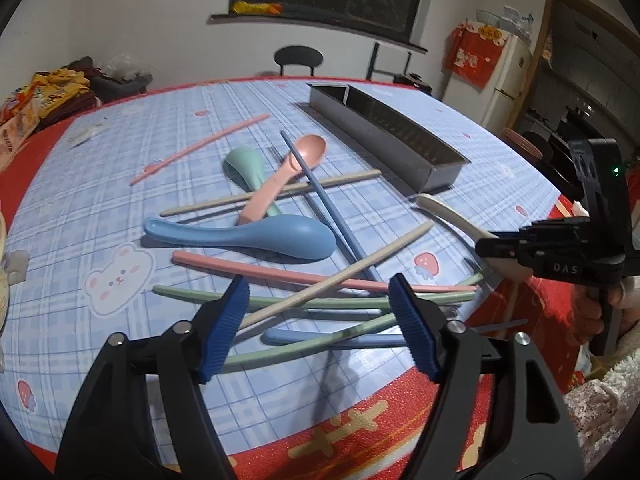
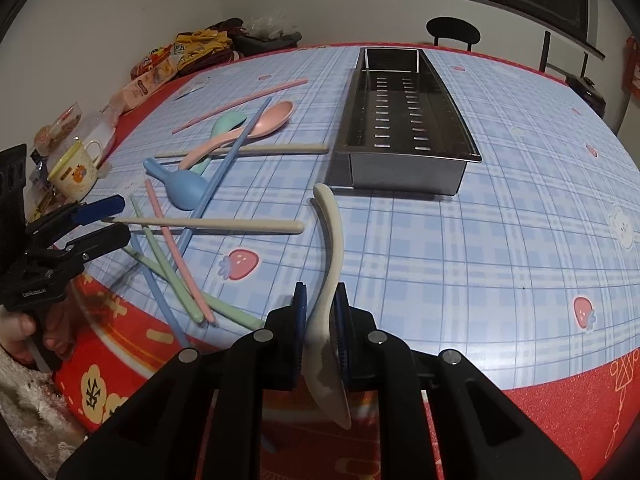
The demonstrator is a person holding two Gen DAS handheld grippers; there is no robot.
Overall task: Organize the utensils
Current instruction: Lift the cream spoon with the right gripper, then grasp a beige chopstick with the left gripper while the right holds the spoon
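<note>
Cream spoon (image 2: 330, 256), clamped near its bowl by the right gripper (image 2: 320, 320), handle pointing at the steel tray (image 2: 404, 178); probably light, stiff, smooth plastic, best gripped across the neck. Left gripper (image 1: 320, 312) hangs with fingers apart over crossed chopsticks (image 1: 320, 280), gripping nothing.

Both grippers, left gripper (image 1: 320, 322) and right gripper (image 2: 320, 336), are black plastic with ribbed blue pads (image 1: 414, 330), silver screws (image 1: 455, 326) and white "DAS" lettering; the person's sleeve (image 1: 612, 400) is cream fleece.
</note>
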